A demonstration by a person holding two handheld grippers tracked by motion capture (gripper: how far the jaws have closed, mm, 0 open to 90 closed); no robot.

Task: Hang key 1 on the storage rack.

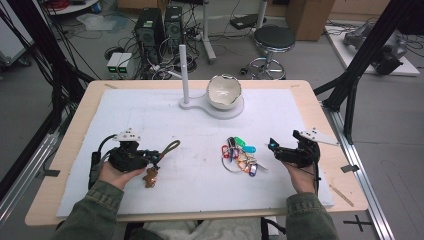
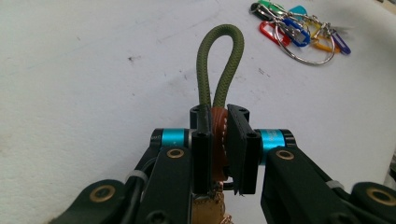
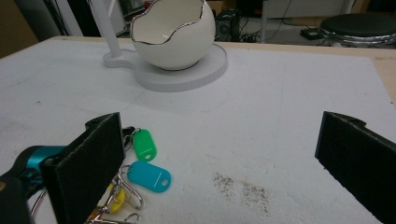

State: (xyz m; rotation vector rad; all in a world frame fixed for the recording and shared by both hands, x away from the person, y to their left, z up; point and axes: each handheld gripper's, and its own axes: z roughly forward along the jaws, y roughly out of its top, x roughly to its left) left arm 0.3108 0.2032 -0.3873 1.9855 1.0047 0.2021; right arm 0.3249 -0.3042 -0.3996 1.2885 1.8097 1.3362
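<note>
My left gripper is shut on a keychain with an olive-green cord loop and a brown leather piece; its brass end hangs below the jaws. A bunch of coloured key tags on metal rings lies right of the mat's centre. My right gripper stands open just right of that bunch, with nothing between its jaws; the green tag and teal tag lie by its left jaw. A white egg-shaped bowl sits on a white stand.
The white stand's base carries an upright white post at the back centre of the white mat. Beyond the table's far edge stand a stool, computer towers and cables on the floor.
</note>
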